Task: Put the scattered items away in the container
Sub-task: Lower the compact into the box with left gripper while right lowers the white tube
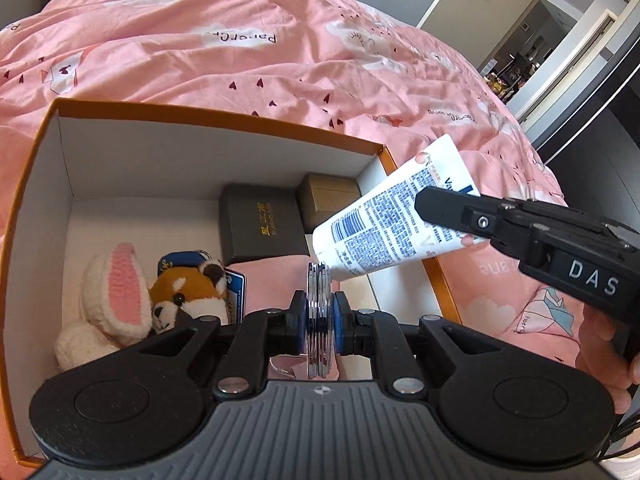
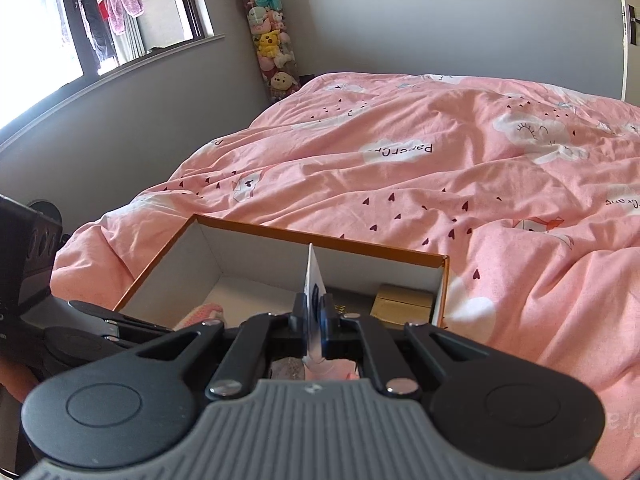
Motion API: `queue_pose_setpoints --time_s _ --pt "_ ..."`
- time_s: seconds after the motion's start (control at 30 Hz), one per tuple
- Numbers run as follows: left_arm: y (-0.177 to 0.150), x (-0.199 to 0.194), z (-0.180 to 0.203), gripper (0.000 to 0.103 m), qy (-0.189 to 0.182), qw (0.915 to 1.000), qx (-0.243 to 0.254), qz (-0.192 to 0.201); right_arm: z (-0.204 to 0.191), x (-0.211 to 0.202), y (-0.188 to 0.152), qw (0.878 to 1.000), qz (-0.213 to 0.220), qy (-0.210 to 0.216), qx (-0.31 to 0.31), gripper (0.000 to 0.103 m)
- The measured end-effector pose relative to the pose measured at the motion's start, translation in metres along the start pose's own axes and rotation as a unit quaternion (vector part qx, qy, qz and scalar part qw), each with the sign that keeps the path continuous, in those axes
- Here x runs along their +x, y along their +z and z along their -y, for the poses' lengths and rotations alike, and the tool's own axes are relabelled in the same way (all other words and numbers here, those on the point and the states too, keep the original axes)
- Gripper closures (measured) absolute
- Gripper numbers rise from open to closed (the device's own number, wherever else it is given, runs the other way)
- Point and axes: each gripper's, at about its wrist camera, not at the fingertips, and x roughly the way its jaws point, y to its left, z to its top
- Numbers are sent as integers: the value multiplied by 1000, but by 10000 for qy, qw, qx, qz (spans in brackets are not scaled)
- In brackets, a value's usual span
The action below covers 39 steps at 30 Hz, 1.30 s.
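Left wrist view: the left gripper [image 1: 319,316] is clamped on a stack of thin silver discs [image 1: 318,312], held on edge with their faces against the blue pads; the stack's upper rim points away from the camera, over the open box [image 1: 224,118], and its lower rim is cut off behind the gripper body. The right gripper [image 1: 430,208] enters from the right, closed on a white lotion tube [image 1: 384,220]. The tube's long axis runs diagonally: its flat crimped end points up and right over the pink duvet [image 1: 280,40], its round capped end points down and left over the box's right wall, just beside the discs. Inside the box lie a white rabbit plush [image 1: 108,300], a red panda plush [image 1: 192,296], a dark case [image 1: 262,226] and a brown carton [image 1: 330,200]; a blue card between the plush and the discs is mostly hidden.

Right wrist view: the tube [image 2: 314,280] is seen edge-on between the closed fingers, a thin vertical sliver pointing forward and up; its print is unreadable and its cap is out of sight. The box floor is largely masked by the gripper
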Motion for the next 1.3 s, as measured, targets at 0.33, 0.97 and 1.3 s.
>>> queue_pose_setpoints --time_s 0.33,0.97,1.3 --pt "-3 24 -12 88 -203 9979 -282 -545 4 7 -3 9996 -140 201 130 97" --pt "-6 -2 -2 76 615 9981 40 -69 -9 16 -17 9863 -429 -540 -1496 97" --pt "-18 -10 -1 76 761 9971 20 -4 -29 29 -40 9131 -492 -408 -4027 97"
